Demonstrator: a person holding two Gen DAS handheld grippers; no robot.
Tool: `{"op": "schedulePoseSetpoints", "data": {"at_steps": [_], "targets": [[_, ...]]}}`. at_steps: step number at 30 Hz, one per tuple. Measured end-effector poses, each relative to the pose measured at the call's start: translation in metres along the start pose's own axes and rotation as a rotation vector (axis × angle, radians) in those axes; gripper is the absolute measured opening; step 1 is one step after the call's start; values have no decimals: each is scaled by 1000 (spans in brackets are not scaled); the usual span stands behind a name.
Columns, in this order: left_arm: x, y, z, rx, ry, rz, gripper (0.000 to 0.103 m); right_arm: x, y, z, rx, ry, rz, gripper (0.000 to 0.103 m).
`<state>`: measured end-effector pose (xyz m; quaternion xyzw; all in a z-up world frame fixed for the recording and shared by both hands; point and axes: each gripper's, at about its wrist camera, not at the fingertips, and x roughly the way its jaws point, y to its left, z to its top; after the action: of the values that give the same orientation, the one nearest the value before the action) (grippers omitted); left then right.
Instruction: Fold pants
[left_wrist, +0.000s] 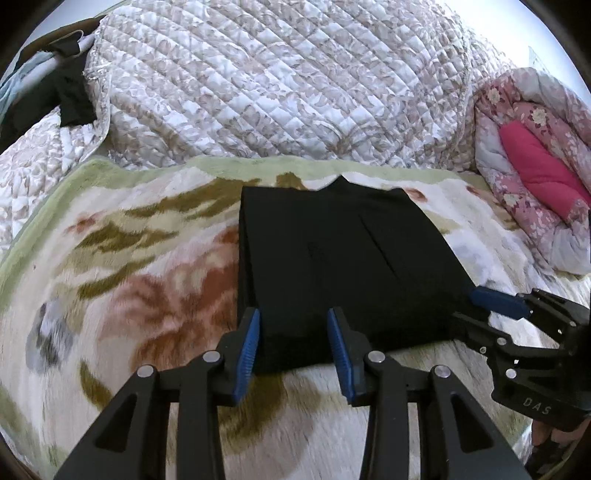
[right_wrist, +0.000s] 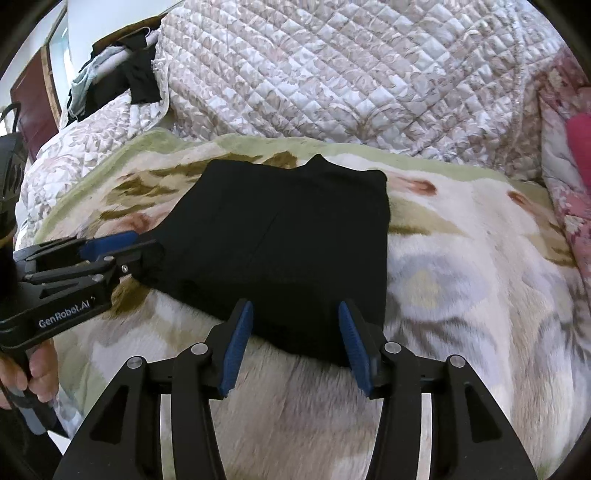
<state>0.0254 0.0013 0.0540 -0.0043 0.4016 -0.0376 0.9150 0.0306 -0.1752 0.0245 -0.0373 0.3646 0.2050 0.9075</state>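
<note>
The black pants (left_wrist: 332, 258) lie folded into a compact rectangle on a fleecy floral blanket (left_wrist: 129, 277); they also show in the right wrist view (right_wrist: 280, 240). My left gripper (left_wrist: 293, 317) is open, its blue pads over the pants' near left edge with nothing between them. It also shows from the side in the right wrist view (right_wrist: 140, 243). My right gripper (right_wrist: 295, 310) is open over the pants' near right edge. It also shows in the left wrist view (left_wrist: 469, 306) by the pants' right corner.
A quilted white and beige bedspread (left_wrist: 277, 85) rises behind the blanket. A pink floral duvet (left_wrist: 535, 166) is bunched at the right. Dark clothes (left_wrist: 70, 92) lie at the far left. A hand (right_wrist: 40, 369) grips the left tool's handle.
</note>
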Motion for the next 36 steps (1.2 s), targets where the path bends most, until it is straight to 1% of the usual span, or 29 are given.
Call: {"op": "schedulePoseSetpoints", "data": {"at_steps": [3,6,12,16,19,22,24,28,36], "targets": [[0,-2,-11,11,18,6,41,-8,3,-7,7,-15,-11,52],[2,-3,-18,12,37,3,41,-7,3,-13,20,9,-8,52],[13,-5,-29,0,93,0,41,3,7,-20,1,65,-24,52],[13,-6,-31,10,90,3,41,10,7,-27,17,118,-16,52],[14,-6,-32,16,90,2,43,9,7,-28,16,118,-14,53],[15,-8,-33,28,89,1,48,11,4,-27,41,127,-2,55],[16,-11,-33,42,86,7,51,12,6,-27,35,129,-7,56],[16,-12,-34,43,86,9,51,13,7,-27,26,131,-13,58],[16,-11,-34,42,94,8,53,14,7,-27,22,131,-14,59]]}}
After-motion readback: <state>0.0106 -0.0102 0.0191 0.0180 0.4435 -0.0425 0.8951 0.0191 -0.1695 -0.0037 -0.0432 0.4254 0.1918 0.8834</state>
